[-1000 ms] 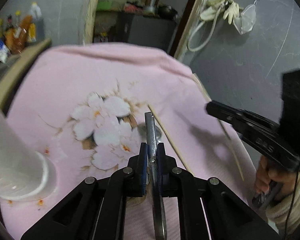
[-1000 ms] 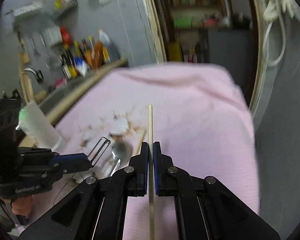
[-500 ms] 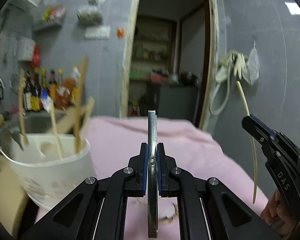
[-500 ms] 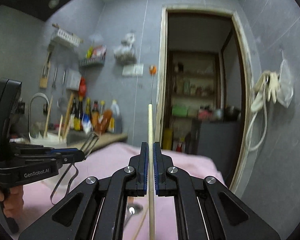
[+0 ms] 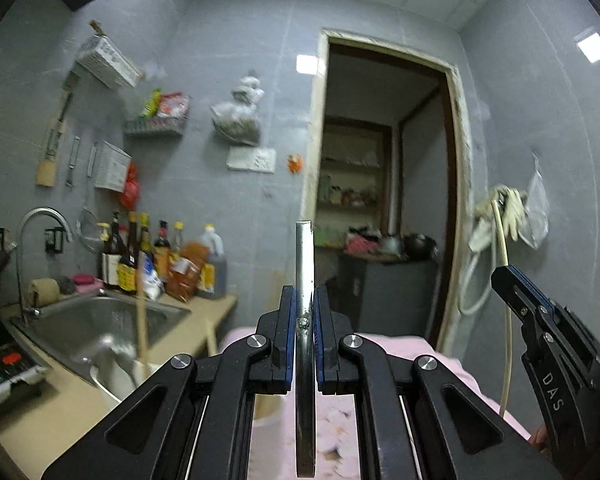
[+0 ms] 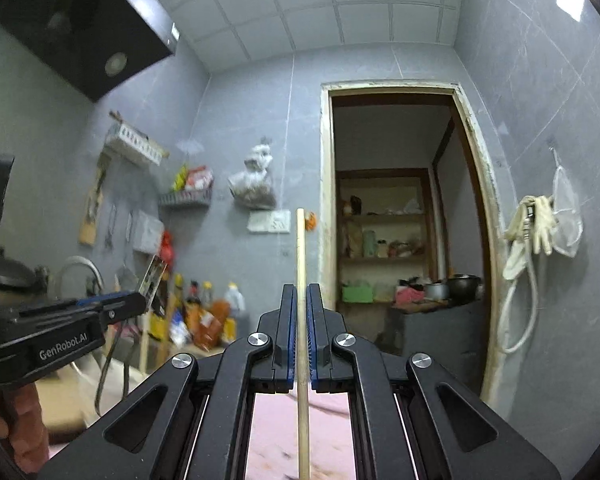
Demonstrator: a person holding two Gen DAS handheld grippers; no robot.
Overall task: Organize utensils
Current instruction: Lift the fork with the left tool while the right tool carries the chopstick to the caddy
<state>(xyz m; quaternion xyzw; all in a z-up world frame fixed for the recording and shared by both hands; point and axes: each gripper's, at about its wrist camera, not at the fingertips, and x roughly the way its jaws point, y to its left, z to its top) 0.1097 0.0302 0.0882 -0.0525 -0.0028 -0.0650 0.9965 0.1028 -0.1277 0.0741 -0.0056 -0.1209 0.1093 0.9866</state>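
Note:
My left gripper (image 5: 304, 292) is shut on the flat handle of a metal utensil (image 5: 305, 264), which stands upright between the blue pads. From the right wrist view, that left gripper (image 6: 136, 304) is at the left, with wire loops of the metal utensil (image 6: 108, 360) hanging below it. My right gripper (image 6: 300, 292) is shut on a wooden chopstick (image 6: 300, 248) that points up. The left wrist view shows the right gripper (image 5: 500, 272) at the right with the chopstick (image 5: 507, 344). A white utensil holder (image 5: 112, 380) with wooden utensils (image 5: 141, 320) stands low at the left, partly hidden.
A pink flowered cloth (image 5: 440, 364) covers the table below both grippers. A steel sink (image 5: 100, 320) with a tap and several sauce bottles (image 5: 160, 256) lie on the left counter. An open doorway (image 5: 384, 200) is straight ahead. Gloves (image 5: 508, 208) hang on the right wall.
Both grippers have risen and tipped up from facing the pink cloth to facing the far wall, each carrying its utensil. The white holder has slid lower in the left wrist view.

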